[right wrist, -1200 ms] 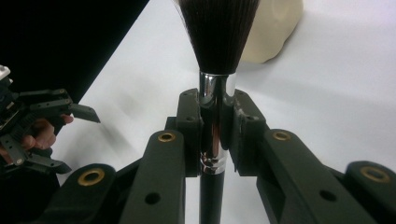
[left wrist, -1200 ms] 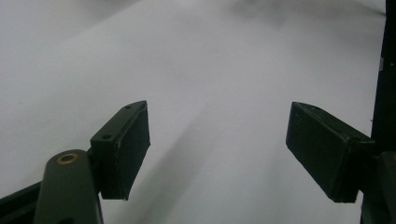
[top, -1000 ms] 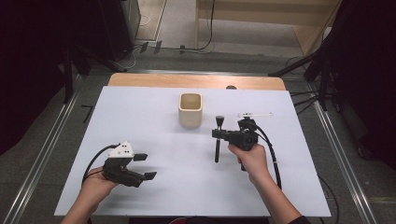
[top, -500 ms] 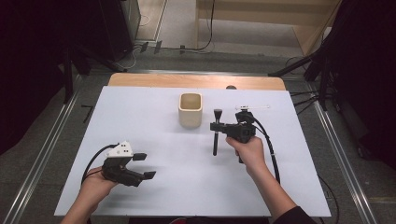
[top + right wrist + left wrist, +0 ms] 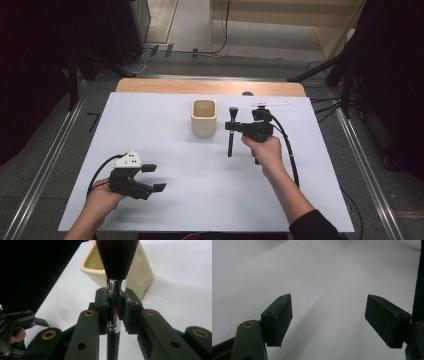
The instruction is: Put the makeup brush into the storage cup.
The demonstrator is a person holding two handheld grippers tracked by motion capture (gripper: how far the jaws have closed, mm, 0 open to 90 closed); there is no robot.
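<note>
Chrome ferrule of makeup brush (image 5: 115, 302) clamped between jaws of right gripper (image 5: 235, 126); bristles up, black handle hanging down above white table (image 5: 165, 150). Brush at 3 o'clock of cream cup (image 5: 204, 118), near but apart. Left gripper (image 5: 328, 320) at 7 o'clock of cup, well apart, jaws wide, nothing between. Risks: slick metal ferrule, narrow pad contact, so possible slip or swing of handle during tilt. Cup light-looking and free-standing; knock from handle tip on rim likely to tip or shove it. Left gripper too far off for steadying.
</note>
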